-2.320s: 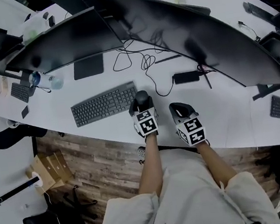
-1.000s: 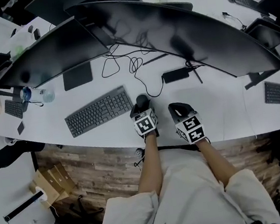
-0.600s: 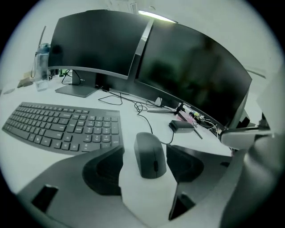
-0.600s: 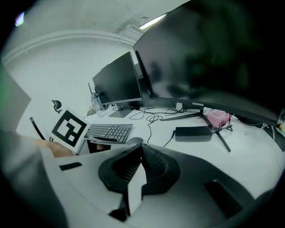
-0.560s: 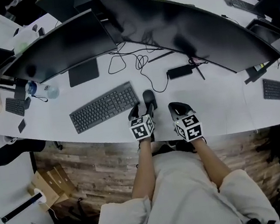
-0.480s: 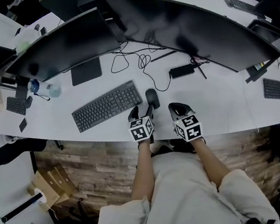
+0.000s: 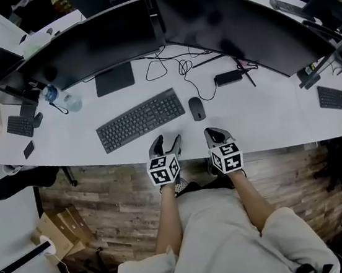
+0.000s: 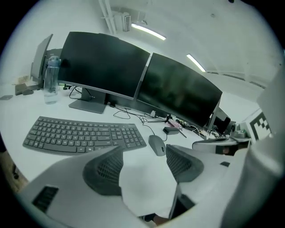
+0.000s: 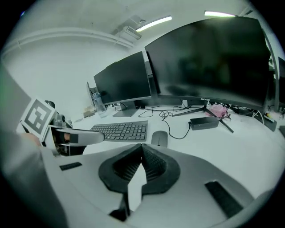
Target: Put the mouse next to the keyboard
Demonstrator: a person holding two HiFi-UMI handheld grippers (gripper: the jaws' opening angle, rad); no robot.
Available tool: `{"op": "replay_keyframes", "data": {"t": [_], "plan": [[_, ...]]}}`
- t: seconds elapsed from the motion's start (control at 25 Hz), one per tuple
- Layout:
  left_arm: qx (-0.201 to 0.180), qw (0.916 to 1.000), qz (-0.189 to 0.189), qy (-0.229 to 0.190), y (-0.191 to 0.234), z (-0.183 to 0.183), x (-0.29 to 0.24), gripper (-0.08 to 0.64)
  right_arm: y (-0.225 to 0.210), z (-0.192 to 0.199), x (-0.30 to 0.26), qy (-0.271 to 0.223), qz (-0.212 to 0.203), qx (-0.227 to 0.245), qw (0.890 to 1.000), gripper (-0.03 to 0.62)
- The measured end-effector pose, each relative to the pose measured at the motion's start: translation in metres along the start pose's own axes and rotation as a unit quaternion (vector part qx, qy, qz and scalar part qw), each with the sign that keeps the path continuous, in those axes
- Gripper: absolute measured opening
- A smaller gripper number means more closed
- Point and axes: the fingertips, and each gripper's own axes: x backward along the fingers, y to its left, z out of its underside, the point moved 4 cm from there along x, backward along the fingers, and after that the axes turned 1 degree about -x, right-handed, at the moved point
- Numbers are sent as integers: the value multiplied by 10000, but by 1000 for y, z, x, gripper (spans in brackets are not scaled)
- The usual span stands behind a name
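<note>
A dark mouse (image 7: pixel 196 108) lies flat on the white desk (image 7: pixel 268 117), just right of the black keyboard (image 7: pixel 140 119) and clear of both grippers. My left gripper (image 7: pixel 164 144) hovers at the desk's near edge, jaws open and empty. The left gripper view shows the mouse (image 8: pixel 156 144) ahead of the spread pads (image 8: pixel 108 168), beside the keyboard (image 8: pixel 84 133). My right gripper (image 7: pixel 216 135) is to the right of the left one, shut on nothing. In the right gripper view its pads (image 9: pixel 149 162) meet, with the mouse (image 9: pixel 159 138) and keyboard (image 9: pixel 122 130) beyond.
Two dark curved monitors (image 7: pixel 103 45) (image 7: pixel 238 30) stand along the back. Loose cables (image 7: pixel 182 75) and a black power brick (image 7: pixel 229 77) lie behind the mouse. A water bottle (image 7: pixel 60 98) sits at the left, another keyboard (image 7: pixel 332 98) at the far right.
The left gripper has let go of the mouse and drawn back toward the desk's near edge. The right gripper has drawn back too. The mouse stays beside the keyboard.
</note>
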Motion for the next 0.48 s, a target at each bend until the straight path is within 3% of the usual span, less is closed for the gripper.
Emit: {"op": "replay_keyframes", "data": {"t": [0.48], "plan": [[-252,9981,-237,-507,61,-5,88,304,74,25,14,-192,255,70,9995,8]]}}
